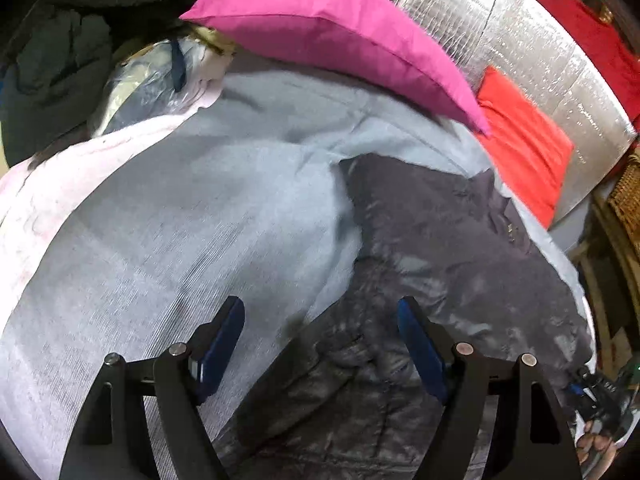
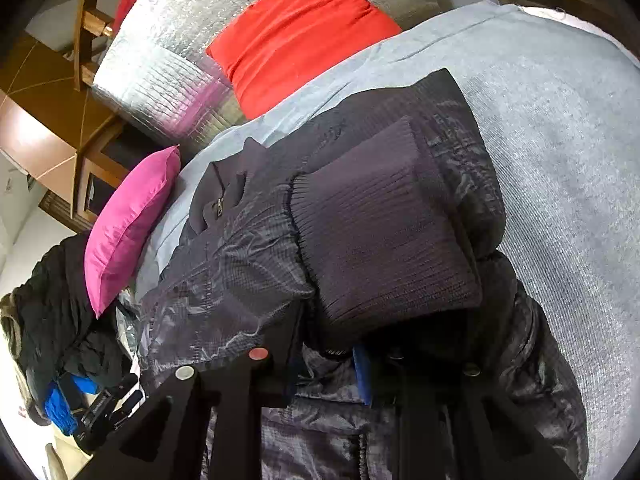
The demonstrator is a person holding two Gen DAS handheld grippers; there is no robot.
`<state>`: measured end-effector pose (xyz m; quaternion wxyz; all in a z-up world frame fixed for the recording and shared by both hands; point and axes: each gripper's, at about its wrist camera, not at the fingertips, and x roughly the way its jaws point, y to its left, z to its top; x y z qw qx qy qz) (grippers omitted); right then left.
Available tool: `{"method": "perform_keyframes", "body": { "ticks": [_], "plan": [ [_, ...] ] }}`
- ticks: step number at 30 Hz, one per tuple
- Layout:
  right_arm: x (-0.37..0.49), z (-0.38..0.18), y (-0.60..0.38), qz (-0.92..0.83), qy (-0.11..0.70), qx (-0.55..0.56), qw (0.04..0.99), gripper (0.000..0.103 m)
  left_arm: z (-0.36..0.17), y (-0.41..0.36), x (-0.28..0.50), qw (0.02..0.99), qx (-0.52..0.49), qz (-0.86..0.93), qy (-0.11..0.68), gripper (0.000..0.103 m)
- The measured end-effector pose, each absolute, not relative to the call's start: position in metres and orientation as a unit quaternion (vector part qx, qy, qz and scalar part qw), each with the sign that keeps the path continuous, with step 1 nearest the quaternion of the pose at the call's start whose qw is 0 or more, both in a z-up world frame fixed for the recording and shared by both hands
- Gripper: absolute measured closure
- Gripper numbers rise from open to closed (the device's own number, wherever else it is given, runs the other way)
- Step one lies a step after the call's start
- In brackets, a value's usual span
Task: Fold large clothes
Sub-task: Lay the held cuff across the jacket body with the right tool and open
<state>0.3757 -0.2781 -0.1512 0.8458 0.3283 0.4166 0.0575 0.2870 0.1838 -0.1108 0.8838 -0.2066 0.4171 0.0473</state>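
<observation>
Jacket: the dark quilted jacket (image 2: 248, 264) lies on the pale blue bedcover (image 1: 180, 208), near the pink cushion (image 1: 340, 40) and the red cushion (image 2: 296, 36); it is the task's thing and it sits partly gathered, not flat
Sleeve: one sleeve is laid across the body so that its ribbed cuff (image 2: 384, 232) rests on top — a first fold, as far as you can judge
Right gripper: your right gripper (image 2: 328, 368) sits low at the cuff's near edge; its fingers stand narrowly apart with dark fabric between them; whether the pads press on the cloth you cannot tell, since the cuff hides the tips
Left gripper: your left gripper (image 1: 320, 344) hovers over the jacket's edge where it meets the bedcover; its fingers (image 1: 224, 336) are spread wide and pinch nothing
Done: one sleeve brought in; the garment is on the bed
Left: the other sleeve is not in view — you cannot say whether it is folded; the body looks unfolded and rumpled, so the halving and smoothing remain
Progress: early to middle, by this reading
</observation>
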Motion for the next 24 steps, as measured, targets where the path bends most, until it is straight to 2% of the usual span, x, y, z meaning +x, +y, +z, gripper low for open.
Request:
{"method": "perform_keyframes", "body": {
  "ticks": [2, 4, 10, 14, 16, 17, 18, 20, 24],
  "plan": [
    [0.376, -0.151, -0.277, 0.057, 0.417, 0.326, 0.846, 0.077, -0.119, 0.184, 0.298, 0.878, -0.208, 0.046, 0.43, 0.024],
    [0.376, -0.151, -0.277, 0.058, 0.419, 0.326, 0.845, 0.077, -0.141, 0.181, 0.31, 0.856, -0.197, 0.049, 0.476, 0.024],
    [0.378, -0.151, -0.279, 0.064, 0.429, 0.322, 0.841, 0.076, -0.141, 0.171, 0.305, 0.869, -0.169, 0.065, 0.46, 0.024],
    [0.378, -0.15, -0.281, 0.066, 0.436, 0.329, 0.835, 0.075, -0.113, 0.17, 0.292, 0.89, -0.161, 0.09, 0.416, 0.024],
    [0.375, -0.145, -0.281, 0.066, 0.44, 0.324, 0.835, 0.072, -0.094, 0.162, 0.286, 0.909, -0.144, 0.094, 0.379, 0.024],
    [0.372, -0.141, -0.281, 0.068, 0.442, 0.318, 0.836, 0.067, -0.088, 0.158, 0.285, 0.915, -0.139, 0.088, 0.369, 0.024],
    [0.367, -0.137, -0.28, 0.072, 0.441, 0.314, 0.838, 0.053, -0.081, 0.151, 0.287, 0.92, -0.134, 0.078, 0.359, 0.024],
    [0.357, -0.127, -0.278, 0.085, 0.431, 0.305, 0.845, 0.035, -0.074, 0.133, 0.294, 0.927, -0.117, 0.054, 0.352, 0.024],
    [0.334, -0.102, -0.276, 0.072, 0.414, 0.265, 0.868, 0.033, -0.086, 0.099, 0.312, 0.928, -0.076, 0.032, 0.363, 0.024]
  ]
}}
